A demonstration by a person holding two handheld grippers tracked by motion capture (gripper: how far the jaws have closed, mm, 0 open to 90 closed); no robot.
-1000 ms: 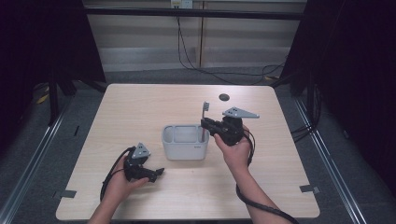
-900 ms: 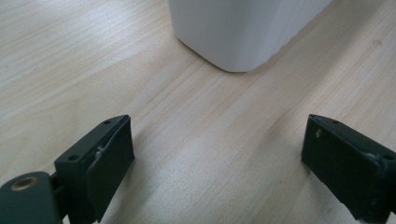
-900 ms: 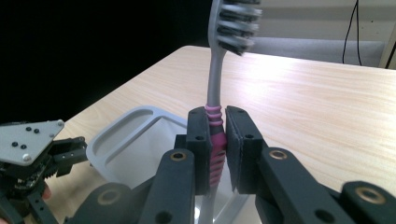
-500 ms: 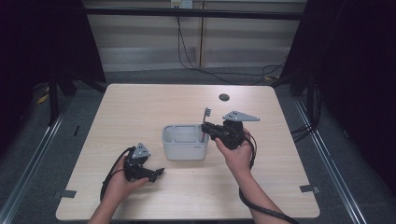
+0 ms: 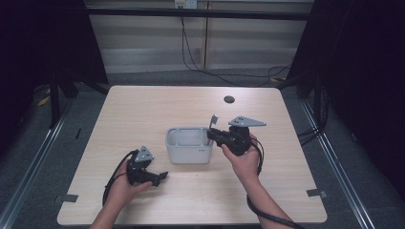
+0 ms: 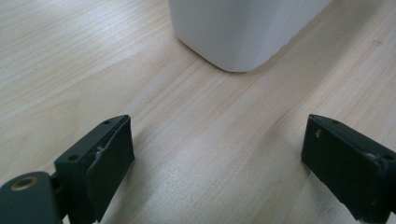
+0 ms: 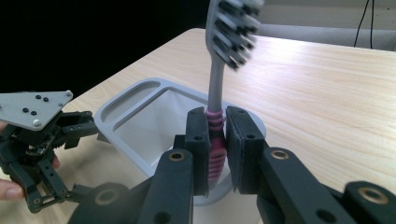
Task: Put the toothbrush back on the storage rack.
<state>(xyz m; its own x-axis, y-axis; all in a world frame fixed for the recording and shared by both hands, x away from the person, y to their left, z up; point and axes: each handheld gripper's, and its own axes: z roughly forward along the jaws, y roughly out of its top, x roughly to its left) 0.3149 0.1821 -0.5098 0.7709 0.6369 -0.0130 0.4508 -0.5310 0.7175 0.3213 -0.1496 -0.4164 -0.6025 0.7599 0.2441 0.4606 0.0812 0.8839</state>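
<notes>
Now the right gripper (image 7: 217, 140) clamps the toothbrush (image 7: 219, 84) upright over the holder (image 5: 189, 145), bristles up for slotting in; left gripper (image 6: 219, 168) rests wide open, empty, on the counter (image 5: 143, 114).

Both arms in from the near edge, one hand-held gripper per hand.

Left hand-held gripper (image 5: 160, 176) sits low over the surface at front left, jaws spread wide, nothing between them; left hand (image 5: 125, 183) wraps its body, cable looping back by the wrist. Right hand-held gripper (image 5: 210, 134) is raised right of centre, jaws pointing left and clamped tight on a pink-and-grey handle held upright; right hand (image 5: 244, 160) grips from behind, forearm angled to the bottom edge.
</notes>
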